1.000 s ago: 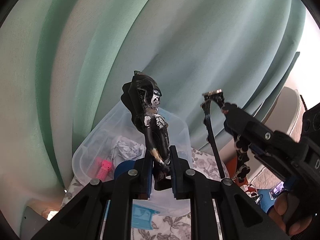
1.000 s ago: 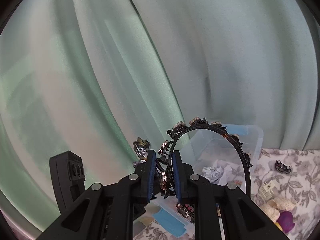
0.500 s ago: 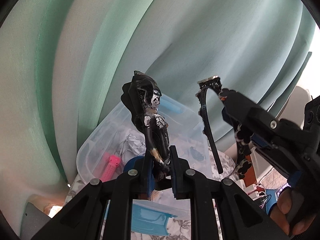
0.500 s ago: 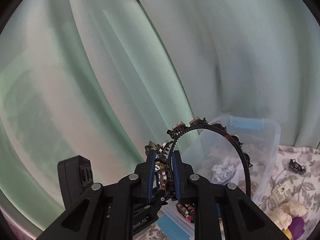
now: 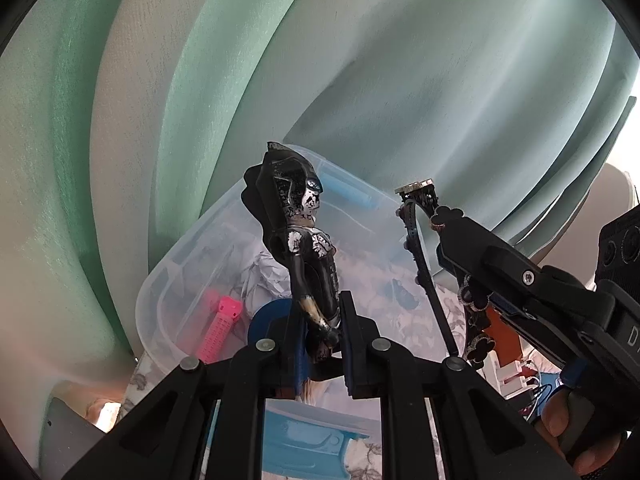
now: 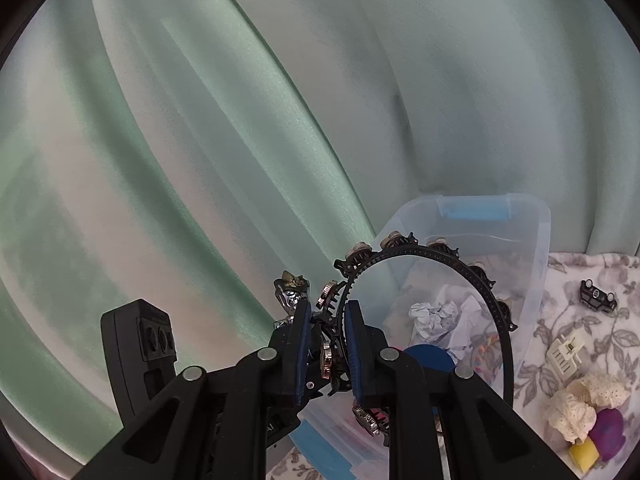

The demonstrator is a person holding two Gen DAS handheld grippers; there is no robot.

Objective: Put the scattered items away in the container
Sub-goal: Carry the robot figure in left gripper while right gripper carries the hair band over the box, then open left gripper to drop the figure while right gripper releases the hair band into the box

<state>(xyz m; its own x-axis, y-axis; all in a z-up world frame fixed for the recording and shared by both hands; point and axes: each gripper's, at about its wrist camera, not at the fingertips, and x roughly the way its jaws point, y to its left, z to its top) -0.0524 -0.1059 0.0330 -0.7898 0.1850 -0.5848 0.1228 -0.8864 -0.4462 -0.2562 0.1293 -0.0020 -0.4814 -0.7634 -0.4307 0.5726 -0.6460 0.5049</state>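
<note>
Curtain (image 6: 280, 120) behind clear bin (image 6: 538, 248).

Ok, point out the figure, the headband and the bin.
figure (image 5: 308, 256), left wrist view, on its torso
headband (image 6: 424, 253), right wrist view, top of its arc
bin (image 6: 538, 264), right wrist view, on its right wall

I see my left gripper (image 5: 322, 338) clamping a black caped action figure (image 5: 298, 240) — upright, before the clear plastic bin (image 5: 168, 292).

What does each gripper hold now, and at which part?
Left gripper holds the black figure by its legs; right gripper holds the headband near one end.
</note>
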